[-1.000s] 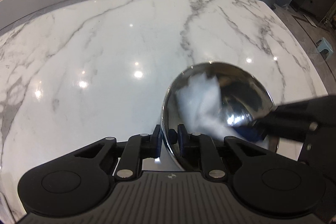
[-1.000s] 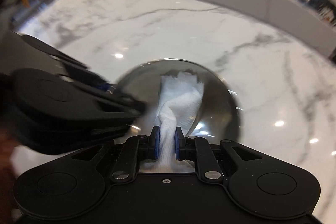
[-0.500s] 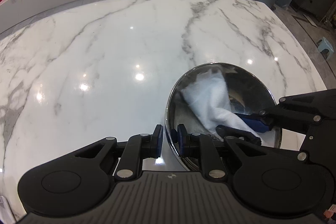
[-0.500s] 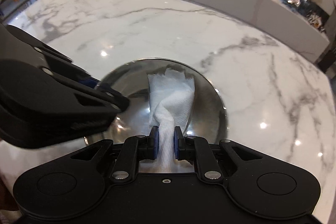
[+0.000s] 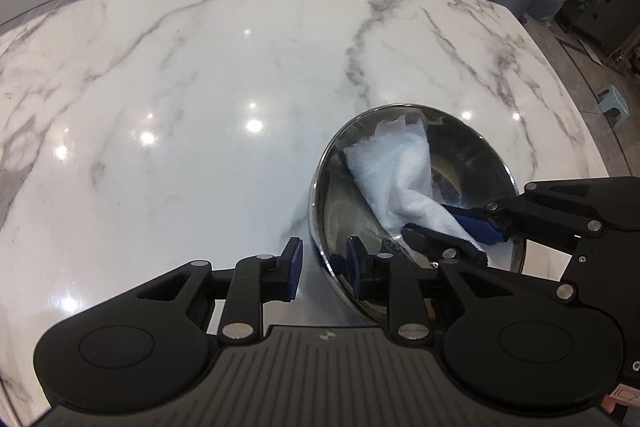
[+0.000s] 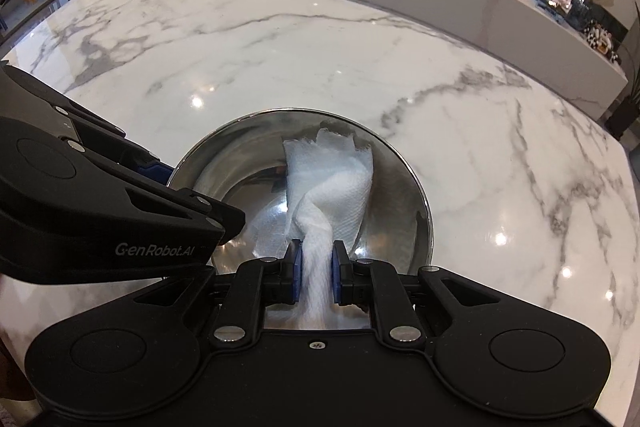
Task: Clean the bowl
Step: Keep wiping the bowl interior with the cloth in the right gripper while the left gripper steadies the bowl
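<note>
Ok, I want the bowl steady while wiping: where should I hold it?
Take the bowl by its thin near rim from the left, one finger inside, one outside: it is too wide to span, and the cloth in the right gripper lies inside.

Bowl (image 6: 404, 203) on the table (image 6: 320, 59); cloth (image 6: 332, 183) inside; left gripper (image 5: 323, 263) straddling its near rim.

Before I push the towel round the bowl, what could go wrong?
1. The left hand-held gripper straddles the rim of the bowl with its jaws apart and a gap showing beside the rim, so a wipe may slide the bowl across the glossy marble table.
2. The right hand-held gripper pinches the paper towel into a twisted rope; it may tear or miss much of the wall.
</note>
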Tool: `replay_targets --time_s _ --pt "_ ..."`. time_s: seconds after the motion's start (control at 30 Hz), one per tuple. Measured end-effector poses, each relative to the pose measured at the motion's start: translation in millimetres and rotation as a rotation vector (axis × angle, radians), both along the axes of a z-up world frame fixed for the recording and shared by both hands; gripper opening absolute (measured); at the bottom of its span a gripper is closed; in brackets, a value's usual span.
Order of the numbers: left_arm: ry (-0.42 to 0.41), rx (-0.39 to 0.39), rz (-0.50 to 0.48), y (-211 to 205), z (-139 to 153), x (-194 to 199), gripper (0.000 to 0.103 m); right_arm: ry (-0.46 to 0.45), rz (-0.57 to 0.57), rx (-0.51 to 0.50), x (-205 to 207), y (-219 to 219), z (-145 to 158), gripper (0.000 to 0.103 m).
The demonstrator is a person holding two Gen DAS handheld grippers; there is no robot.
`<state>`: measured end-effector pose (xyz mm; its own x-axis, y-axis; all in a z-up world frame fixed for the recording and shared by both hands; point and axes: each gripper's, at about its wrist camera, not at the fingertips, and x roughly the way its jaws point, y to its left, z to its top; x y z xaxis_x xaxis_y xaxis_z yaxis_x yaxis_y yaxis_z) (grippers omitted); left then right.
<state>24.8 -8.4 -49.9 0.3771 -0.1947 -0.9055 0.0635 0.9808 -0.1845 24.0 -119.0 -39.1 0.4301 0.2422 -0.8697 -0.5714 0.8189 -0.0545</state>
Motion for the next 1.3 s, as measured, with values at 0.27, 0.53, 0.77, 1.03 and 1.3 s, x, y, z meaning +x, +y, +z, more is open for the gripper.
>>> replay_targets --time_s 0.27,0.53,0.77,1.03,1.3 --pt "-0.029 0.002 -0.022 -2.5 4.3 -1.6 0.015 0.002 0.007 -0.004 -1.0 -0.3 0.5 0.012" --pt "-0.063 0.063 -0.020 -6.2 5.1 1.5 0.009 0.133 0.028 0.138 1.7 -4.8 2.9 0.013" --pt "-0.070 0.061 -0.027 -5.4 5.2 1.7 0.009 0.069 0.033 0.047 -3.1 0.9 4.2 0.012" --pt "-0.081 0.076 -0.018 -7.0 7.1 0.2 0.011 -0.024 0.028 -0.063 -5.4 1.5 3.6 0.012" --pt "-0.032 0.054 -0.042 -8.8 0.8 -1.2 0.021 -0.040 0.025 -0.074 -4.1 -1.4 2.0 0.012"
